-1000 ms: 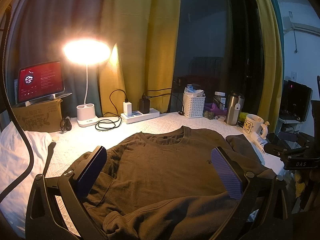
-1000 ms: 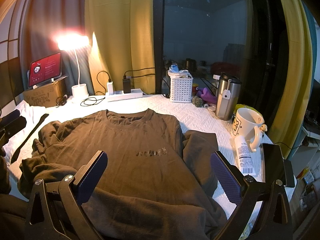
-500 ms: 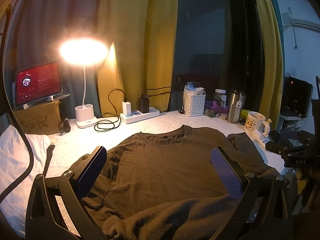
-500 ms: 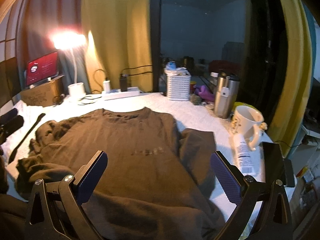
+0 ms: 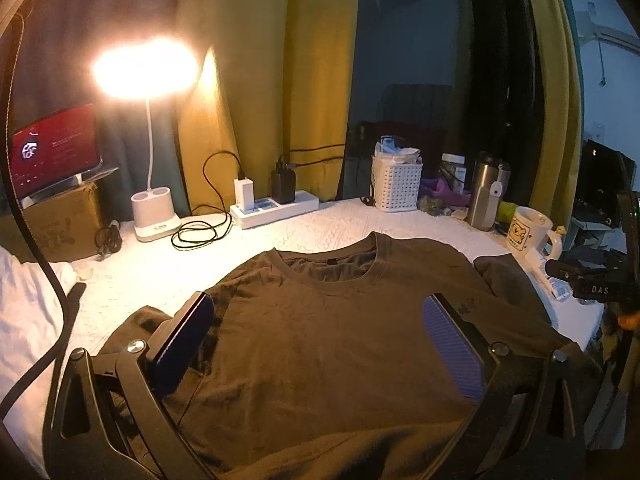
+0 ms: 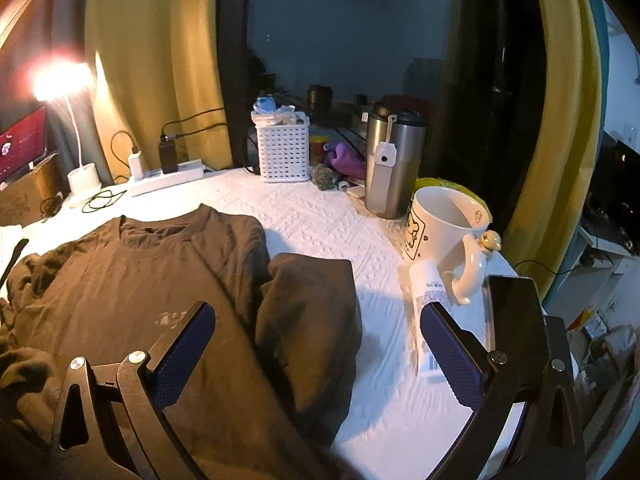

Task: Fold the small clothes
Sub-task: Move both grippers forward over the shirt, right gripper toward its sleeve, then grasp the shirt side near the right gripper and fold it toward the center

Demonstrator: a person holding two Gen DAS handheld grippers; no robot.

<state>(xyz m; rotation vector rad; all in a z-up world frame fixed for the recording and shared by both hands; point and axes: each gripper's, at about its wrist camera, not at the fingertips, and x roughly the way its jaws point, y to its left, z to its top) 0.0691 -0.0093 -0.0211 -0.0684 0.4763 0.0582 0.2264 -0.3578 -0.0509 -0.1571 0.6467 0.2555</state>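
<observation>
A dark brown T-shirt point(image 5: 332, 332) lies face up on the white quilted table, its collar toward the far side. My left gripper point(image 5: 316, 336) hovers open over the shirt's chest, holding nothing. In the right wrist view the same T-shirt point(image 6: 132, 288) fills the left half, with its right sleeve point(image 6: 312, 308) spread on the white cover. My right gripper point(image 6: 316, 340) stands open above that sleeve, nothing between its fingers. The shirt's left sleeve point(image 5: 140, 328) is bunched beside the left finger.
A white mug point(image 6: 444, 228), a tube point(image 6: 428, 312) and a dark phone point(image 6: 516, 328) lie at the right edge. A steel tumbler point(image 6: 392, 168), white basket point(image 6: 284, 148), power strip point(image 5: 276, 208), lit lamp point(image 5: 154, 220) and tablet on a cardboard box point(image 5: 60, 220) line the back.
The right gripper has swung to the right, from over the shirt's chest to over its right sleeve. The left gripper has shifted slightly. Both remain open.
</observation>
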